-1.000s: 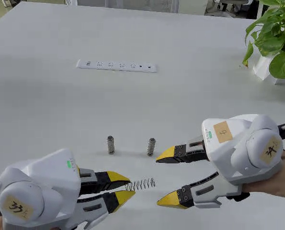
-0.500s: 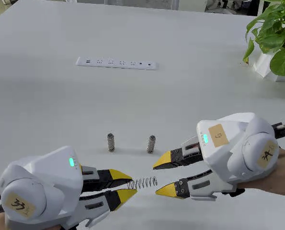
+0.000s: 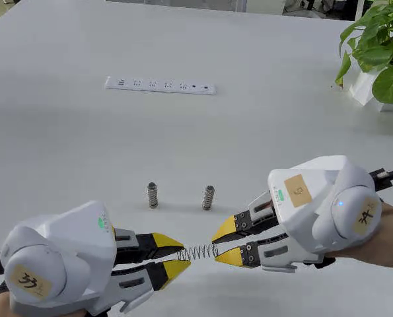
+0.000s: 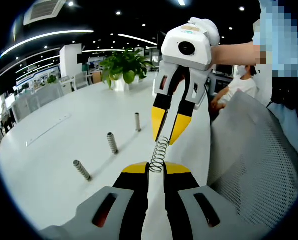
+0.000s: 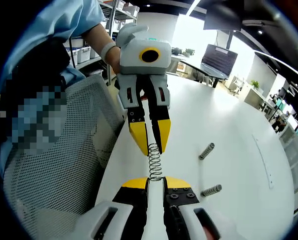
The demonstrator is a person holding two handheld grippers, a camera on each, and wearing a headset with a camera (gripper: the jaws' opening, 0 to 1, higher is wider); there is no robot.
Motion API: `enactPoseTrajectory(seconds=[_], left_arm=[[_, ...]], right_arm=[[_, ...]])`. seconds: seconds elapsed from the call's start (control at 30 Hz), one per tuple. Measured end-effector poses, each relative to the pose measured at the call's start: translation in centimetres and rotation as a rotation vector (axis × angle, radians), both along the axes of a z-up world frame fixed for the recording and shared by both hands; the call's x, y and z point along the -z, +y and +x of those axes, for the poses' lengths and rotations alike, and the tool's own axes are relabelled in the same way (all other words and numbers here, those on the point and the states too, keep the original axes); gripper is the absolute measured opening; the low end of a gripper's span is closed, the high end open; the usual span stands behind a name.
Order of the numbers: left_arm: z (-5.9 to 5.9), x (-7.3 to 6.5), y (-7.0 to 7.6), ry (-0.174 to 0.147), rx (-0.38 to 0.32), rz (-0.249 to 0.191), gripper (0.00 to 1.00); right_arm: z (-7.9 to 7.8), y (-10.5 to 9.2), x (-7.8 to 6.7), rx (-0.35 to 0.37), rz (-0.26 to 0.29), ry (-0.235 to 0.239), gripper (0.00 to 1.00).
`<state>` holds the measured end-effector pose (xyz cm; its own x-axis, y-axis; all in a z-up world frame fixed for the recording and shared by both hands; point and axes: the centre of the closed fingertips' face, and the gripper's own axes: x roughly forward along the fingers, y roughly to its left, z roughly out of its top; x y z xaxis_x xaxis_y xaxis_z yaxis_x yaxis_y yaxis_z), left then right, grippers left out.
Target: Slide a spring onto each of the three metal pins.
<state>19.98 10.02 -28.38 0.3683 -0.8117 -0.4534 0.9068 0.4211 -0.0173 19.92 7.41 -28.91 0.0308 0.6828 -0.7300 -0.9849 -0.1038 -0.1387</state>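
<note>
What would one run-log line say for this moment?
left gripper: shut on spring | right gripper: around its other end, grip unclear | loaded pins: two | bare pin: one

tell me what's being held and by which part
A spring: the left gripper pinches one end; the right gripper straddles the other end, grip unclear.

Loose spring (image 3: 197, 251): thin bright wire coil, open-wound, held roughly level just above the table (image 3: 262, 139). One end is clamped in the left gripper (image 3: 178, 255). The other end sits between the jaw tips of the right gripper (image 3: 221, 246); whether they grip it cannot be told.
First pin (image 3: 152, 195): short, upright on the table, covered in a close grey coil.
Second pin (image 3: 209, 197): upright, coil-covered likewise, near the first.
Third pin (image 4: 137, 122): smooth grey rod, upright, bare, in line with the other two.
</note>
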Motion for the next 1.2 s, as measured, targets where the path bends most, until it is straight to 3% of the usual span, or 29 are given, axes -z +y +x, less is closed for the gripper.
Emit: enactPoseTrajectory(seconds=[0.57, 1.07, 1.2], left_arm=[[0.1, 0.3, -0.1, 0.005, 0.014, 0.014, 0.07], [0.0, 0.7, -0.5, 0.014, 0.03, 0.027, 0.06], [0.2, 0.7, -0.5, 0.014, 0.023, 0.023, 0.06]], right_arm=[[-0.1, 0.0, -0.7, -0.018, -0.03, 0.003, 0.07], [0.1, 1.3, -2.9, -0.033, -0.016, -0.03, 0.06], [0.0, 1.5, -3.1, -0.048, -0.024, -0.057, 0.06]])
